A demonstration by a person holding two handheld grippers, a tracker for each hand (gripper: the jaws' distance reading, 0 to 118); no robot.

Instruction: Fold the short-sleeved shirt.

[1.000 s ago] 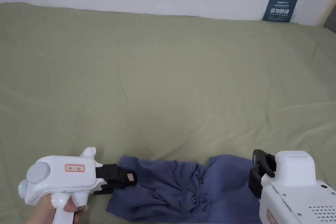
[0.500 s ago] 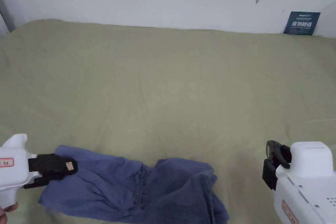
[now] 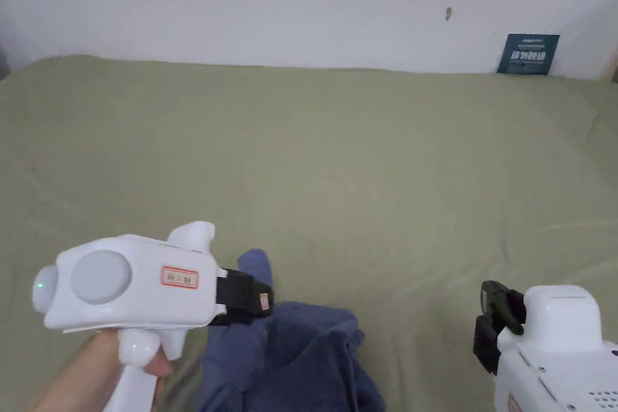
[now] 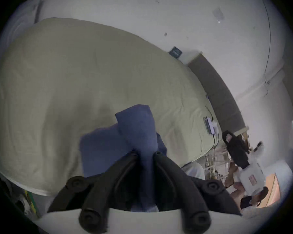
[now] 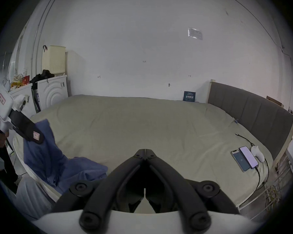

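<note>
Blue short-sleeved shirt (image 3: 289, 353) bunched at the bed's near edge, one end lifted and pinched between both jaws of the left gripper (image 4: 145, 153), right gripper (image 5: 145, 150) closed on nothing to its right, olive bedsheet (image 3: 362, 160) beyond, white wall (image 3: 302, 3) behind.

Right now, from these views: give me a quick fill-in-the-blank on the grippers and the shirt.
1. The left gripper is shut on the ____.
2. The right gripper is shut and holds ____.
3. The shirt is ____ in colour.
4. Two phones lie on the ____.

Missing words: shirt; nothing; blue; bed
</note>
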